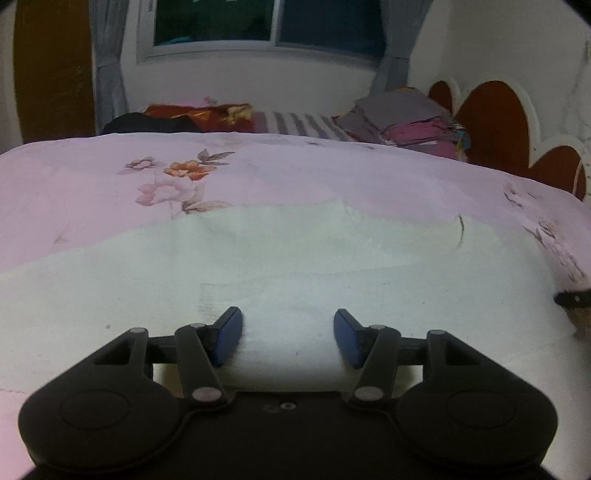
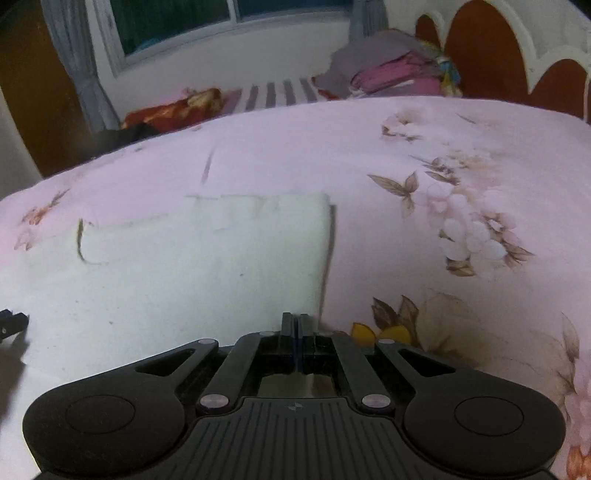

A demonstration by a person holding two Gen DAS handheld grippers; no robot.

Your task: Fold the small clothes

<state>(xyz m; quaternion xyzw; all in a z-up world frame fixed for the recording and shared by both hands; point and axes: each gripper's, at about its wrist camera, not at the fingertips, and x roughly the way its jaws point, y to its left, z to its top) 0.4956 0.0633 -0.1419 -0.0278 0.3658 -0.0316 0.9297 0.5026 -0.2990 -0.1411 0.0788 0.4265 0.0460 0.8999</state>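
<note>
The right gripper (image 2: 297, 325) has its jaws pressed together at the near right corner of the white garment (image 2: 192, 266), and whether any cloth is pinched there can't be made out. That garment runs off the left edge of the right wrist frame, where a dark object (image 2: 13, 323) is also cut off. Upper right, the stack of folded clothes (image 1: 410, 118) is too blurred to count.

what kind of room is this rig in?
Most likely a bedroom. The work surface is a bed with a pink floral bedspread, backed by a scalloped red-brown headboard. A curtained window sits behind it, and a stack of folded clothes rests near the headboard.
</note>
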